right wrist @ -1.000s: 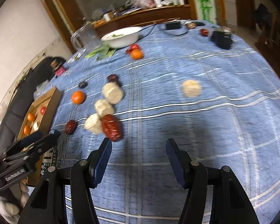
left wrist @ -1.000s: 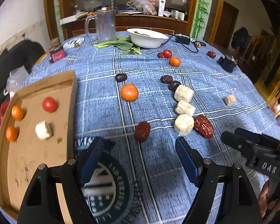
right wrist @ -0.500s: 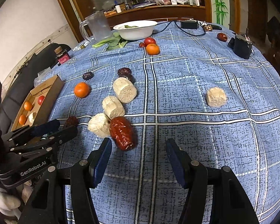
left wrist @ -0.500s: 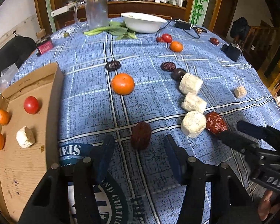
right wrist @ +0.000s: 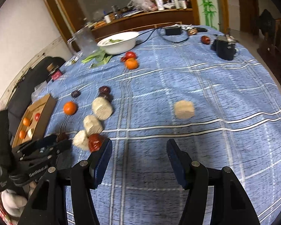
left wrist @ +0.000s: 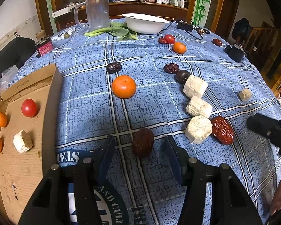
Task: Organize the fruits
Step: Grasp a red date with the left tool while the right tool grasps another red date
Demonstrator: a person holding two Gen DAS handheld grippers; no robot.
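Low centre of frame, the dark date (left wrist: 142, 142) stands lengthwise between the left gripper (left wrist: 139, 150) fingers (closing in, not yet touching), right gripper (right wrist: 138, 154) spread and empty.

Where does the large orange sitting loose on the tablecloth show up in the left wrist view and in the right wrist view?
Left wrist view: the large orange sits left of centre, upper middle, on the blue cloth beyond the left gripper.
Right wrist view: the same orange is at the left, mid-height, just right of the cardboard box.
Shared landmark: the white bowl at the table's far side.
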